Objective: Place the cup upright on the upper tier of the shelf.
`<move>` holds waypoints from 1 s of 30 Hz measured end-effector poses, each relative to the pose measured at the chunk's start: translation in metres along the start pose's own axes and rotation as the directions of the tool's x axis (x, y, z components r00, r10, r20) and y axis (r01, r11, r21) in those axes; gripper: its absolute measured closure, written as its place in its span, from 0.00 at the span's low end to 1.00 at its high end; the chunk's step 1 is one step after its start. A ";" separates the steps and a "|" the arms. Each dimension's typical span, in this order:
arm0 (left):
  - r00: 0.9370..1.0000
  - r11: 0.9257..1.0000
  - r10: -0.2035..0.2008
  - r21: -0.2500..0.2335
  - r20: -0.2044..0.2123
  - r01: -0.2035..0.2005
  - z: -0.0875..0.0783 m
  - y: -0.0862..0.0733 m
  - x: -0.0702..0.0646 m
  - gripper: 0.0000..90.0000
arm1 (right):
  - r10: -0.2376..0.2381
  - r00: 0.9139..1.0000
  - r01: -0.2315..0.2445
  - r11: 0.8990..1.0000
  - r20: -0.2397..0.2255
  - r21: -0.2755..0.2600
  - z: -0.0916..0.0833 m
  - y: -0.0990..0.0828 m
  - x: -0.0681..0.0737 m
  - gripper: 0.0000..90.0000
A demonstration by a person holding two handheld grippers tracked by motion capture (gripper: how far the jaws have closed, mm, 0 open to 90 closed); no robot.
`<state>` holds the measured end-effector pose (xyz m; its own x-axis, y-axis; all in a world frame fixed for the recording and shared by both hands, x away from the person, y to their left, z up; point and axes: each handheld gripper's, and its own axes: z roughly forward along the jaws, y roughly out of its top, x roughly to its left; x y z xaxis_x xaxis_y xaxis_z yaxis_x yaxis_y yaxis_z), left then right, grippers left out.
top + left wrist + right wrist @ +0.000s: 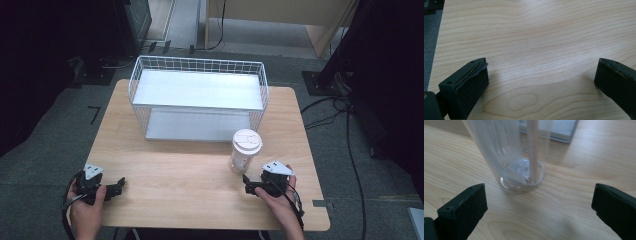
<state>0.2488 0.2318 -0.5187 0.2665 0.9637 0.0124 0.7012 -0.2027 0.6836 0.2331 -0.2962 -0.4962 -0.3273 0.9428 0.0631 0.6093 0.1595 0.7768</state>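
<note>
**Clear cup stands just ahead of the spread right fingers**

The bench (200,165) is the largest thing here, a pale wood-grain top with rounded corners, smooth and bare between the two grippers. Beyond both sets of fingers, toward the far edge, stands a white wire basket shelf (197,95): a mesh rim round an upper flat white board, with a second white board lying below it. Nothing stands between that shelf and the cup.

The cup (245,150) is tall, see-through plastic with a round pale lid. It stands upright just ahead of the right gripper (248,183), close but apart from it. In the right gripper view the cup (520,157) shows a thick clear base and a pale straw running down inside to the bottom.

The right gripper's black padded fingers (464,210) are spread wide, the cup's base ahead and between them, untouched. The left gripper (120,186) rests well away to the cup's left, its fingers (466,85) also spread, with bare wood between them.
</note>
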 end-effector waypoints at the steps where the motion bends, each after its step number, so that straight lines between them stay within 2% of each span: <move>1: 1.000 1.000 0.000 0.000 0.000 0.000 0.000 0.000 0.000 0.00 | 0.007 1.000 -0.007 1.000 -0.010 -0.010 0.001 0.003 0.004 0.00; 5: 1.000 1.000 0.000 0.000 0.000 0.000 0.000 0.000 0.000 0.00 | 0.022 0.999 -0.023 0.999 -0.026 -0.049 0.002 0.009 0.011 0.04; 14: 1.000 1.000 0.000 0.000 0.000 0.000 0.000 0.000 0.000 0.00 | 0.021 0.999 -0.026 0.990 -0.037 -0.137 0.004 0.022 0.025 0.10; 18: 1.000 1.000 0.000 0.000 0.000 0.000 0.000 0.000 0.000 0.00 | 0.026 1.000 -0.029 0.983 -0.017 -0.180 0.004 0.027 0.031 0.15; 20: 1.000 1.000 0.000 0.000 0.000 0.000 0.000 0.000 0.000 0.00 | 0.046 0.999 -0.047 0.974 -0.011 -0.220 0.005 0.030 0.033 0.16; 26: 1.000 1.000 0.000 0.000 0.000 0.000 0.000 0.000 0.000 0.00 | 0.072 0.997 -0.069 0.965 0.002 -0.255 0.006 0.036 0.035 0.16; 30: 1.000 1.000 0.000 0.000 0.000 0.000 0.000 0.000 0.000 0.00 | 0.096 0.995 -0.089 0.954 0.008 -0.287 0.009 0.043 0.036 0.16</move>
<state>0.2489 0.2318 -0.5186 0.2664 0.9638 0.0122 0.7013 -0.2025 0.6835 0.2535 -0.2529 -0.4663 -0.2621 0.9559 0.1323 0.4029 -0.0162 0.9151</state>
